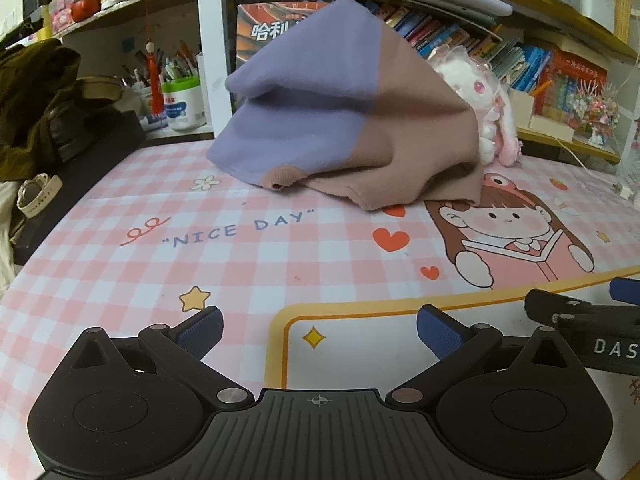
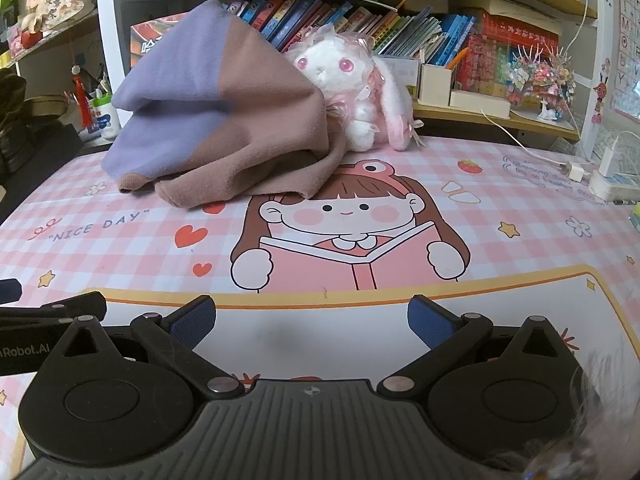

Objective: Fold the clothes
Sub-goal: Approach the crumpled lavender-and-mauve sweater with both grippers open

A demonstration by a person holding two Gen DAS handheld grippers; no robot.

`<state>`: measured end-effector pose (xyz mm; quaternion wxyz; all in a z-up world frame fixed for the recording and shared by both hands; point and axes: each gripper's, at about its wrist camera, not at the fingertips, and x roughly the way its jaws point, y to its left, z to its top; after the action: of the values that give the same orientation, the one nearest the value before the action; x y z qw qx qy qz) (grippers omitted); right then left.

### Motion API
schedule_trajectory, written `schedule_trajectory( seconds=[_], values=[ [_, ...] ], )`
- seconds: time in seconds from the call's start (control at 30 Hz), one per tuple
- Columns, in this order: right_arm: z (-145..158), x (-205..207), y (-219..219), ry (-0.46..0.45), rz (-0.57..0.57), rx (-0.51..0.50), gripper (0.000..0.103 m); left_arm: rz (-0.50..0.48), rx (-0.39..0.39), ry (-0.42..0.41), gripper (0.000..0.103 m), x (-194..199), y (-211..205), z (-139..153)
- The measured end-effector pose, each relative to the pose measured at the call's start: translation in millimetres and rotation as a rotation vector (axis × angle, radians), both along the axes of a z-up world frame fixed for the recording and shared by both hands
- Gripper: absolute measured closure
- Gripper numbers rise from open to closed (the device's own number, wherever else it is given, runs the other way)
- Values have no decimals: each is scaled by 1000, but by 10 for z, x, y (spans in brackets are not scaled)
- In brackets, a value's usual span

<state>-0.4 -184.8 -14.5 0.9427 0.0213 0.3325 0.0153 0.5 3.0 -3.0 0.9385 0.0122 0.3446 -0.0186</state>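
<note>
Both tongs (image 1: 319, 330) (image 2: 311, 322) gape over bare mat (image 2: 320, 340), garment (image 2: 216, 120) well apart.

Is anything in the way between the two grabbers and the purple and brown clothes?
No. Only bare mat lies between the open left gripper, the open right gripper and the heaped garment.

One garment (image 1: 344, 108), one plush rabbit (image 2: 352, 80)

the purple-and-tan garment (image 1: 344, 108) hides most of the red book cover (image 1: 264, 28) behind it and one side of the white plush rabbit (image 2: 352, 92). the right gripper (image 1: 580, 320) is cut off by the left view's edge, its lettering partly lost. a blurred furry mass (image 2: 580, 420) fills the right view's lower corner.
</note>
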Motion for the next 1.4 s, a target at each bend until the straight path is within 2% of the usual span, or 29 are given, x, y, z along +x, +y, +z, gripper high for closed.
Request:
schedule_trajectory(
  seconds=[0.53,0.77,1.4],
  values=[
    [25,-4,45,10,-17,-6,0,-12,-19,6,0,19,62,17],
    [45,-6,68,2,-29,-11,0,-40,-9,-16,0,-8,78,44],
    [50,-22,238,12,-46,34,0,-70,-27,-35,0,48,268,71]
  ],
)
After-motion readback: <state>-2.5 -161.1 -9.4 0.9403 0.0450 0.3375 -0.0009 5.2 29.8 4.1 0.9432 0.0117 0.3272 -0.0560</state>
